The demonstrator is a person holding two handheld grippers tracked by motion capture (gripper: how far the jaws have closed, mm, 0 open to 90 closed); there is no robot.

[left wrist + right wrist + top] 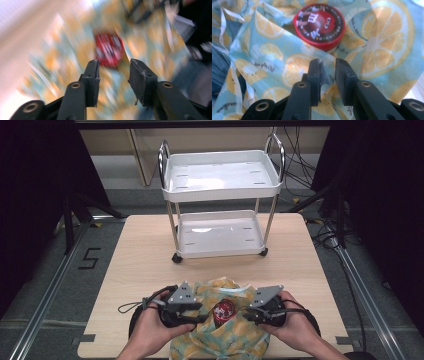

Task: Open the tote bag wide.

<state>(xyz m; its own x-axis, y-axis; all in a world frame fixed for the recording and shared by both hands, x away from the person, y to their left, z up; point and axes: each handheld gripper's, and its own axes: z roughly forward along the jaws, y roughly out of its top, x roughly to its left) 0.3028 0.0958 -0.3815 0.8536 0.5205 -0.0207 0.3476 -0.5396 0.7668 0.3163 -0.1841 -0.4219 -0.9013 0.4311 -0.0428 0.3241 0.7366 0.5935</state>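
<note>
A cloth bag with a lemon print (235, 335) lies crumpled at the table's front edge. A round red candy tin (224, 310) sits in its folds. My left gripper (200, 312) is at the bag's left side. In the blurred left gripper view it (113, 62) stands open, pointing at the tin (109, 50). My right gripper (245, 312) is at the bag's right side. Its jaws (327, 61) are a narrow gap apart over a raised fold of the bag (387, 37), just short of the tin (319, 23).
A white two-shelf cart (220, 195) on castors stands at the back of the wooden table (145, 265), both shelves bare. Bare tabletop lies between the cart and the bag. Cables run over the floor at the right.
</note>
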